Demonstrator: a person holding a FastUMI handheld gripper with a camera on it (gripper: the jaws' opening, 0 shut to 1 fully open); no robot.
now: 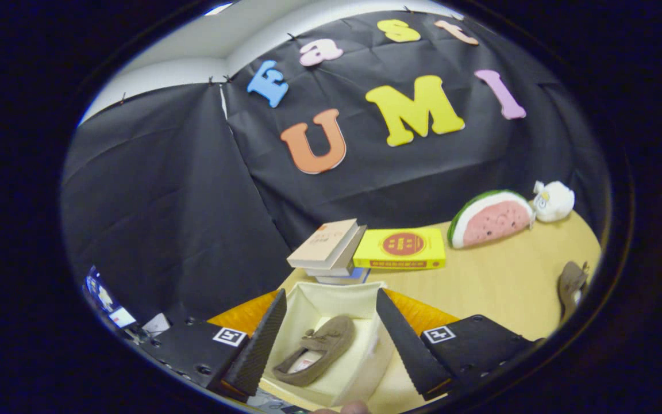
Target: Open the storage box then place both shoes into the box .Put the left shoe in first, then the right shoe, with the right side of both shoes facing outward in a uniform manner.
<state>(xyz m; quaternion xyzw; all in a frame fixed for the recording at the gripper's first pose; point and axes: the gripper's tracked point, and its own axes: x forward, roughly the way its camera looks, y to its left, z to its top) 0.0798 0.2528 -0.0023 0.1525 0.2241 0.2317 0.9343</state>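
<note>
Between the two fingers of the claw point(328, 333), a brown loafer point(315, 357) lies inside the open storage box point(360, 299), resting on the box's cream lining with its toe pointing away from the claw and toward the back wall of the box. The claw's fingers point(262, 342) are spread wide apart, one at each side of the box, and grip nothing; neither finger touches the shoe. Orange outer sides of the box show just outside each finger.

Well off to the right, near the far edge of the tabletop point(503, 282), a second brown shoe point(571, 287) sits alone, far from the box and from the claw.

Just beyond the box stands a small stack of books point(331, 253), the top one tan and tilted. Beside it on the right lies a yellow book point(401, 248) with a red round mark on its cover. Farther right, a watermelon-slice plush point(491, 218) leans at the back of the tabletop, with a small white plush toy point(554, 201) touching its right end.

A light wood tabletop carries all of this. Black cloth hangs as the booth's wall behind it, and a pale wall and ceiling show above the cloth.
</note>
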